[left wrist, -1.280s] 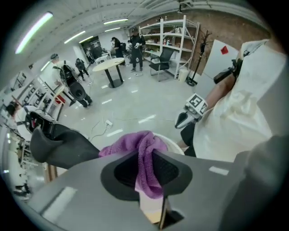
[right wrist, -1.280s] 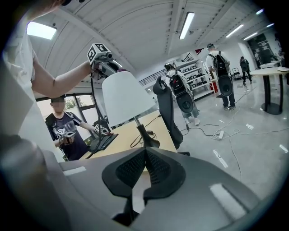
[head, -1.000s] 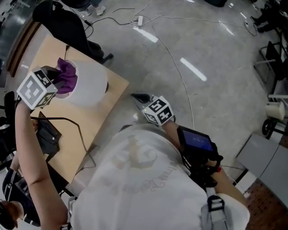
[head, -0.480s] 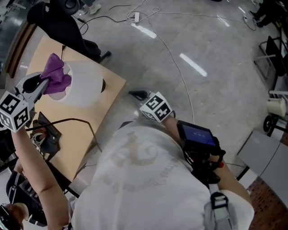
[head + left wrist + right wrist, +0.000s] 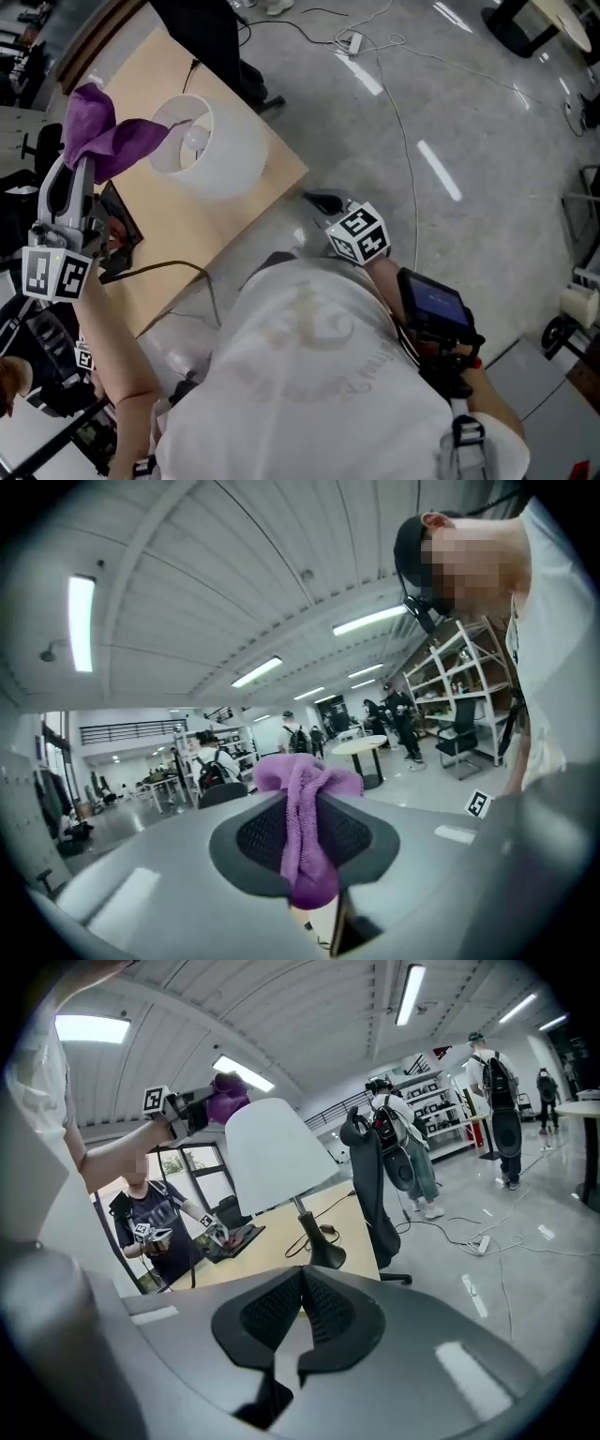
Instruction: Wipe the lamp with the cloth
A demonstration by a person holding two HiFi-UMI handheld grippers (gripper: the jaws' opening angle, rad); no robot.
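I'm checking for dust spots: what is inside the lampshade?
Through the lampshade's open top, a pale bulb shows in the head view. Its fitting and the lower inside are covered by the shade's wall.

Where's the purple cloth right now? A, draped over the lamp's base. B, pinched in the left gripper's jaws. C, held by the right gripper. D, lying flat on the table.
B: the purple cloth sits clamped in the left gripper; the right gripper is shut on nothing.
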